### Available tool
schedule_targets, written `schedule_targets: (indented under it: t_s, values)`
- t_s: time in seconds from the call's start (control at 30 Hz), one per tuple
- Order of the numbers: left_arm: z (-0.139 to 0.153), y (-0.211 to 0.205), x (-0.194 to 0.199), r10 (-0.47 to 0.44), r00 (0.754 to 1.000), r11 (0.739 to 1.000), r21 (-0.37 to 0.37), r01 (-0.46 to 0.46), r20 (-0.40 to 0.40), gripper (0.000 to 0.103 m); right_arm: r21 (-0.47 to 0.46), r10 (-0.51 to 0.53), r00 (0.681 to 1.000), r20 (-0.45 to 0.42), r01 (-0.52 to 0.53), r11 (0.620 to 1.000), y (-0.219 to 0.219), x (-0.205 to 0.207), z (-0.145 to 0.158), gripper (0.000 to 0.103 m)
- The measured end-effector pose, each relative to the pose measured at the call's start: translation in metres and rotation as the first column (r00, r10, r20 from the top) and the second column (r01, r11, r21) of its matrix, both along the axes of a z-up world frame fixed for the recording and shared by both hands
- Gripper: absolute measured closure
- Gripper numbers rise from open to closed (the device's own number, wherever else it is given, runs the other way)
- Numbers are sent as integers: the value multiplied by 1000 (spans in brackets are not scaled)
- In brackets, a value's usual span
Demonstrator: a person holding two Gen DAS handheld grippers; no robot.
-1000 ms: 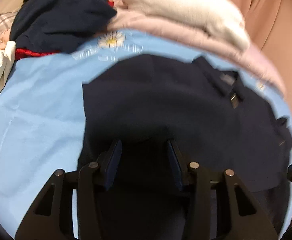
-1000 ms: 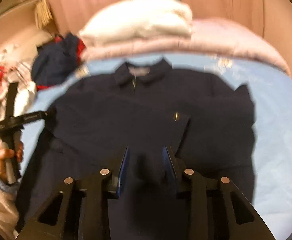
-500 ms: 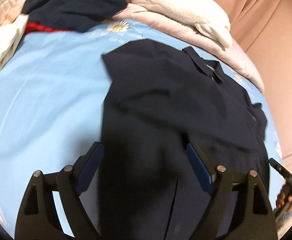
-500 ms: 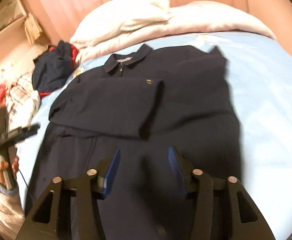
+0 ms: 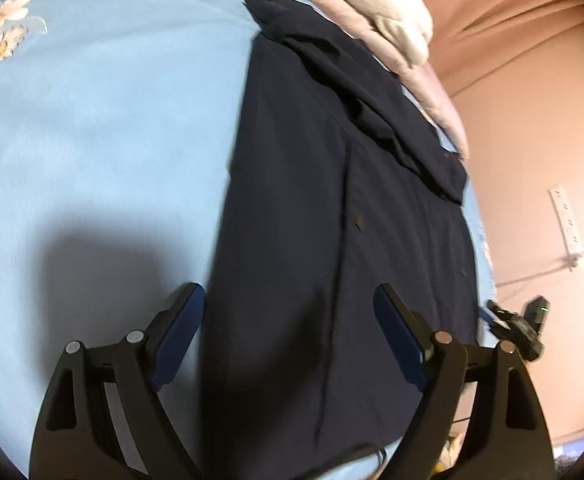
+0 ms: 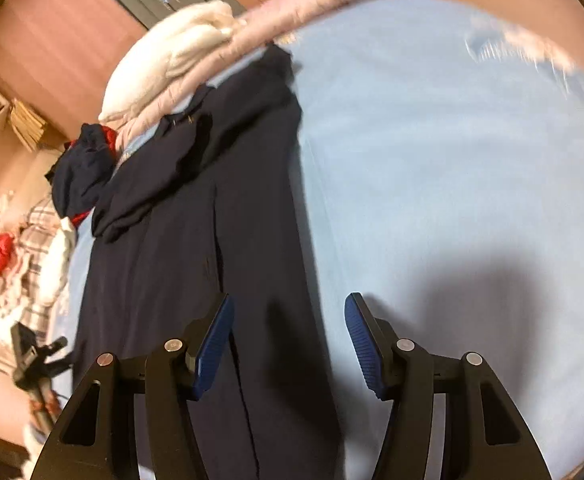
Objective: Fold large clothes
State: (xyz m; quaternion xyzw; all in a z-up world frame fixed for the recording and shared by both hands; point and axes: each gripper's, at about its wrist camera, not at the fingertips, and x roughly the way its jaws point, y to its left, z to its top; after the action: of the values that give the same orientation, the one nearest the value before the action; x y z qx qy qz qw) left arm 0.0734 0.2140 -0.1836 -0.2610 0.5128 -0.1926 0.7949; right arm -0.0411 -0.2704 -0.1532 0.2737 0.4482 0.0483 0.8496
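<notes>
Left wrist view first: left gripper (image 5: 288, 320) is spread wide with nothing between its blue pads, hanging over the lower left edge of the navy jacket (image 5: 332, 200). That jacket lies flat and long on the light blue bedsheet (image 5: 112, 120), with one sleeve folded across its upper part. No real containers anywhere, the bed is doing all the holding. At the head end a pink duvet (image 5: 444, 96) has a white blanket (image 5: 396, 20) piled on it. The other tool shows at the right edge, past the jacket's far side.

Right wrist view: right gripper (image 6: 290, 344) is also released, jaws far apart, straddling the jacket's right edge so one pad is over dark cloth and the other over bare sheet. Further back sits a crumpled navy and red garment (image 6: 80, 172), and beside it what looks like a plaid and white clothes pile (image 6: 40, 256), though it's too blurry to sort out.
</notes>
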Motion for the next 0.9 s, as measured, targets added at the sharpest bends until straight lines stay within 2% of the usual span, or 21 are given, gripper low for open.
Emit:
schedule_targets:
  t_s: [0.1,0.2,0.3,0.4,0.47,0.53,0.67,0.8,0.9]
  values:
    - [0,-5,-14,-27,1000,999,-43,27,-5,17,37,21,1000,10,-22,999,-4,-16,-3,44]
    - [-2,-7,-29,-54,998,996,-74,54,-7,17,114,61,998,14,-63,992,-4,-29,-3,39]
    - [-4,-6,-40,-55,998,992,-110,54,-8,17,128,77,997,23,-79,989,-4,-39,-4,39]
    - [-4,-1,-47,-47,999,982,-182,45,-9,17,187,108,994,26,-111,976,-6,-50,-11,39]
    - [-10,-2,-50,-75,997,966,-251,64,-33,17,194,125,992,34,-130,972,-4,-55,-14,39]
    - [-10,-4,-51,-72,997,972,-225,63,-32,17,189,131,991,40,-136,973,-3,-55,-14,39]
    - [-7,-6,-37,-55,998,972,-229,47,-27,17,205,125,991,39,-130,970,-3,-49,-15,39]
    - [-8,-5,-17,-55,997,962,-271,40,-50,18,210,133,991,33,-137,968,3,-35,-16,39]
    - [-5,-14,-11,-69,997,963,-266,54,-47,19,217,137,990,38,-142,966,5,-29,-17,39]
